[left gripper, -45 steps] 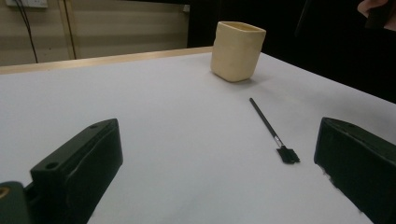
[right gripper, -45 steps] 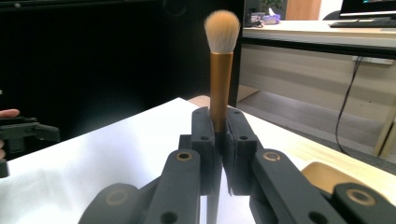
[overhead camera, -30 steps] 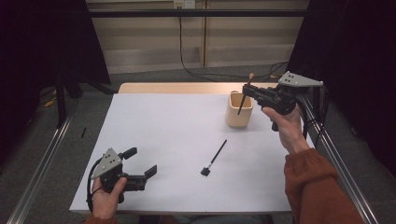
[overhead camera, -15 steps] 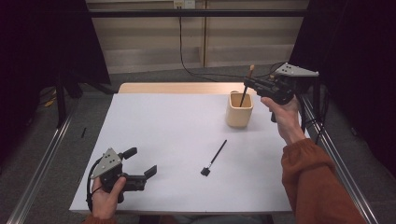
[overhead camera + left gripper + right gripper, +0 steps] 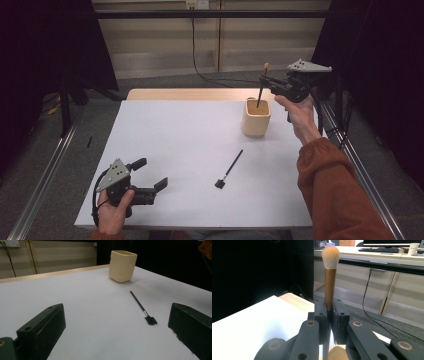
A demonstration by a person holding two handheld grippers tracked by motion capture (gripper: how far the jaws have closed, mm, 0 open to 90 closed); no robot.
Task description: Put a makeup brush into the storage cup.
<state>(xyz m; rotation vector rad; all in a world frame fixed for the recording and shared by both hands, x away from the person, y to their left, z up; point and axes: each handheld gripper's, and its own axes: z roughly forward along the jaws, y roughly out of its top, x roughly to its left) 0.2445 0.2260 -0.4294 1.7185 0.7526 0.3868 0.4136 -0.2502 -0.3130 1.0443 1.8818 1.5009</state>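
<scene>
Two grippers are at work on the white rectangular table (image 5: 165, 145), and all places below are given from the cream square-sided cup (image 5: 257, 117).

Nearest to the person, well apart from the cup at the front left corner of the table, the left gripper (image 5: 150, 179) rests low in its hand. Its jaws are spread wide and hold nothing; I judge it is waiting there, so that it does not block the other arm.

Between this gripper and the cup, closer to the cup, a thin black brush with a small flat head (image 5: 228, 170) lies flat on the table. Its head points toward the person and its handle points toward the cup. It is probably the next thing to be put in the cup.

The cup stands upright near the far right part of the table. Directly above its opening the right gripper (image 5: 265, 85) pinches a powder brush with a copper-coloured ferrule and pale bristles (image 5: 330, 277). The jaws are pressed together on the dark handle just below the ferrule, bristles up, and the brush is nearly upright. This hold keeps the handle end pointing down into the cup. The lower end seems already inside the rim, but whether it touches the bottom I cannot tell.

Beyond the cup is the light wooden strip at the table's far edge (image 5: 190, 94).
</scene>
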